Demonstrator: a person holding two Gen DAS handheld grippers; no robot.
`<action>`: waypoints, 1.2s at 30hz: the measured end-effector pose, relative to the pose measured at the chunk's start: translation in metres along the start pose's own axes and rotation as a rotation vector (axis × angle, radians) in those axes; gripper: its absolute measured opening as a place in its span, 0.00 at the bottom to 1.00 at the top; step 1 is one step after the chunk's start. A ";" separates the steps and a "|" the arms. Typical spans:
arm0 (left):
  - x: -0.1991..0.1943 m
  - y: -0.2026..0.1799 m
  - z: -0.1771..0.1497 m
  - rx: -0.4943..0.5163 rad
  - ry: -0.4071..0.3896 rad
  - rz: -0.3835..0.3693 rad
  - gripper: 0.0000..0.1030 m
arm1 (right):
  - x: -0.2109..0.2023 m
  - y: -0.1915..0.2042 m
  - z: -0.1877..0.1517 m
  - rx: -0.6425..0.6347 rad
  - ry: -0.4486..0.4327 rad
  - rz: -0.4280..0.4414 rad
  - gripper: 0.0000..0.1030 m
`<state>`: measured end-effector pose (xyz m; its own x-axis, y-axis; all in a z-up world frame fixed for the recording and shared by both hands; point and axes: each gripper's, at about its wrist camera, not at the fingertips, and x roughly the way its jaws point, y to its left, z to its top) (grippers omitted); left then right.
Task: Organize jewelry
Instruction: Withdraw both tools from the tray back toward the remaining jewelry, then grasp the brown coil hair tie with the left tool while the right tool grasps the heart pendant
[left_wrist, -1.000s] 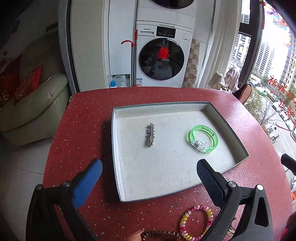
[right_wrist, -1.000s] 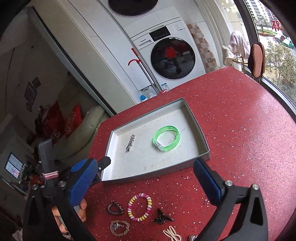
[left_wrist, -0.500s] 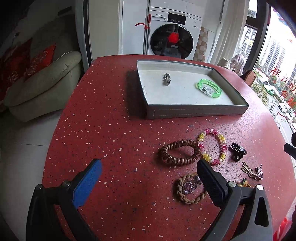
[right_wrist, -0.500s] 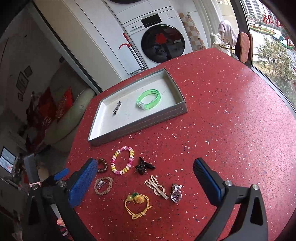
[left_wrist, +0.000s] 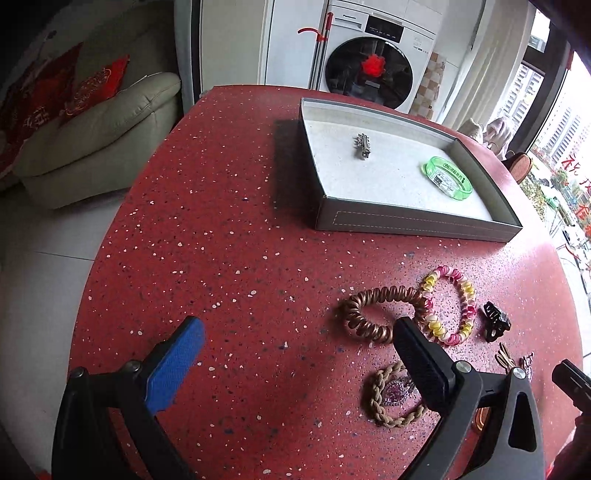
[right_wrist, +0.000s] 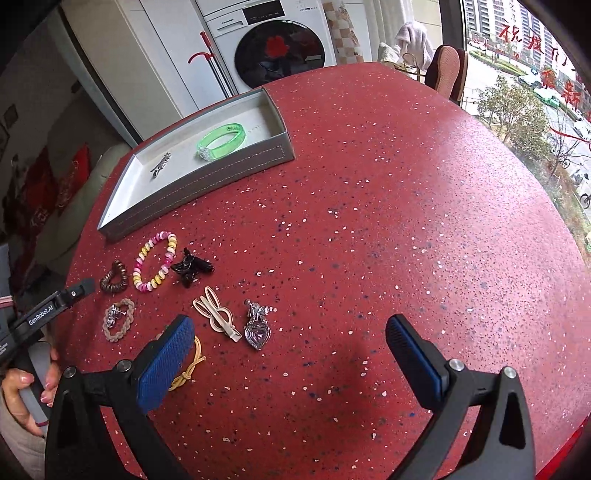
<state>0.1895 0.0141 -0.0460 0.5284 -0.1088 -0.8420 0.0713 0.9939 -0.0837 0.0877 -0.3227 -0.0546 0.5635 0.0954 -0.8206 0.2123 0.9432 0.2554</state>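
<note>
Jewelry: loose pieces lie scattered on the red speckled desk (right_wrist: 406, 184), near side of the grey tray (right_wrist: 207, 177).
Tray: holds a green bangle (right_wrist: 221, 142) on the right and a silver clip (right_wrist: 160, 170) to its left, well apart.
Desk pieces: brown coil tie (left_wrist: 380, 312) touching the pink-and-yellow bead bracelet (left_wrist: 448, 306); black claw clip (left_wrist: 495, 321) just right of it; braided tie with a purple charm (left_wrist: 391, 395) nearer.
More: rabbit-shaped clip (right_wrist: 216, 314) beside a heart pendant (right_wrist: 257, 328); yellow cord tie (right_wrist: 190, 363) partly behind a pad.
Left tongs (left_wrist: 295, 354): wide, holding nothing, above the desk.
Right tongs (right_wrist: 291, 350): wide, nothing between.
</note>
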 end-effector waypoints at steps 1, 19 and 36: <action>0.001 0.000 0.001 -0.005 -0.001 -0.001 1.00 | 0.002 0.002 0.000 -0.012 -0.002 -0.013 0.99; 0.022 -0.021 0.005 0.081 0.029 0.066 0.88 | 0.024 0.030 -0.013 -0.226 0.029 -0.110 0.58; 0.005 -0.032 0.007 0.145 0.000 -0.058 0.30 | 0.012 0.020 -0.013 -0.182 0.000 -0.072 0.19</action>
<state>0.1960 -0.0180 -0.0441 0.5201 -0.1663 -0.8378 0.2230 0.9733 -0.0548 0.0885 -0.2985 -0.0662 0.5523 0.0256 -0.8332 0.1044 0.9895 0.0996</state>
